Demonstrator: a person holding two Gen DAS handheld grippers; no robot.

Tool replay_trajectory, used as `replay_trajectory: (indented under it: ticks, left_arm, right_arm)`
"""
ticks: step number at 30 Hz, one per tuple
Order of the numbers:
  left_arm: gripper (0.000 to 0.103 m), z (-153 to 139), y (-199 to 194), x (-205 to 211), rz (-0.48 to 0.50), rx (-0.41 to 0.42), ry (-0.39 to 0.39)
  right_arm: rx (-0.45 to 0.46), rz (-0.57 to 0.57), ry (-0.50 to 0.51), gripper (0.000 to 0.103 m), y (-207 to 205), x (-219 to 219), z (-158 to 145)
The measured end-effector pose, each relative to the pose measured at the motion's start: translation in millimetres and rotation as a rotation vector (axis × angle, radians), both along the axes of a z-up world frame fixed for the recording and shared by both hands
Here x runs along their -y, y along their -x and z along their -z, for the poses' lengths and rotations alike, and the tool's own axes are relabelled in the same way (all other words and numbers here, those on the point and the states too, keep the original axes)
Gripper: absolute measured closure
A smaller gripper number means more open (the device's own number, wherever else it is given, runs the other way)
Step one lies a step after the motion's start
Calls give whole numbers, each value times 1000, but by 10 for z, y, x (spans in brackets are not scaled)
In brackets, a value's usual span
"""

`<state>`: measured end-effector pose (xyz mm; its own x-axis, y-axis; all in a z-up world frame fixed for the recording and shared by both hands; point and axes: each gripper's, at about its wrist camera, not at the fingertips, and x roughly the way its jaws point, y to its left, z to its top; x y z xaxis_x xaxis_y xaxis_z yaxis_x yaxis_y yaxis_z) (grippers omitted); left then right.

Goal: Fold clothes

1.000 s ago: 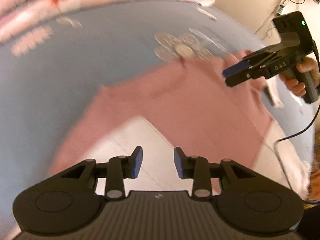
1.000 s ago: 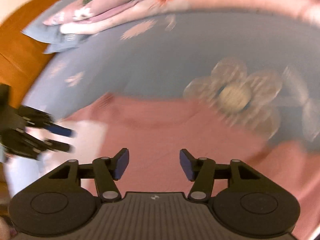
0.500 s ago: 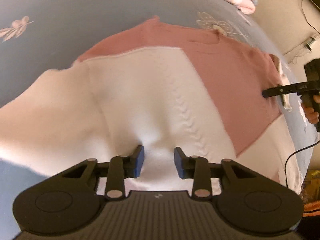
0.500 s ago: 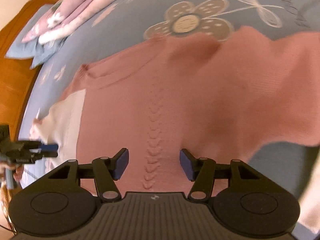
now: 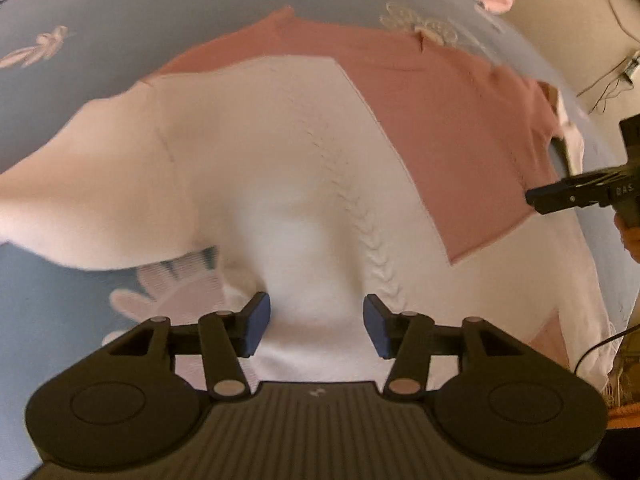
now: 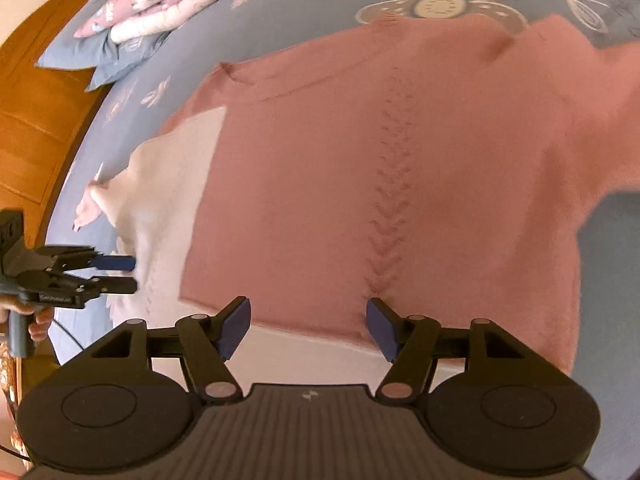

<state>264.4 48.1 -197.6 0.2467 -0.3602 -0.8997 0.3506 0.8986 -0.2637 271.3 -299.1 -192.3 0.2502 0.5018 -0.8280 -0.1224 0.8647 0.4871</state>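
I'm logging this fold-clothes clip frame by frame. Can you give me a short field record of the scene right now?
surface: blue floral bedsheet
garment: pink and cream sweater spread flat, cable-knit line down the middle
left gripper: open, over the cream half
right gripper: open, over the pink half's lower edge
held: nothing
background: pillows, wooden headboard
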Motion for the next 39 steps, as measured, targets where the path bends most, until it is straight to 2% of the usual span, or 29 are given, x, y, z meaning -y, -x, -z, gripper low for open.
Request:
replay_trajectory:
  ticks: [2,6,8,10,12,16,20,23,25,29,36,38,39]
  left_arm:
    - [51,-15,70,-34,3,13,-16]
    - [50,-60,106,91,51,28,-107]
    - [51,-112,63,157,33,14,-125]
    - [51,-224,10,233,16,25,-93]
    - [48,-345,2,335,37,75,-43]
    - [45,-367,-120,701,102,104,43]
    - [45,-200,-214,927,123,78,38]
    - [45,-97,-176,906,94,39,46]
    - [45,-60,-137,839,91,36,39]
    - [43,-86,8,710,118,44,-23]
    - [45,-341,119,608,40,30,25]
    - [42,-414,151,579,18,26,39]
    - [39,-445,165,571,-1,20,78]
  right_arm:
    - [-3,28,0,34,33,113,1]
    - [-6,78,23,34,98,290,-36]
    - [-15,113,40,34,117,342,-67]
    - [2,144,49,34,134,381,-137]
    - [39,174,35,31,131,387,-183]
    - [40,255,-32,31,71,388,-44]
    - [50,304,-92,31,115,475,87]
    - [52,363,-138,31,215,664,110]
    - [60,375,-131,32,277,753,98]
    - [70,367,-83,32,375,882,39]
    - [50,353,-10,30,429,874,-151]
    - [57,337,-36,29,455,774,-230]
    - [55,325,-76,28,472,708,-245]
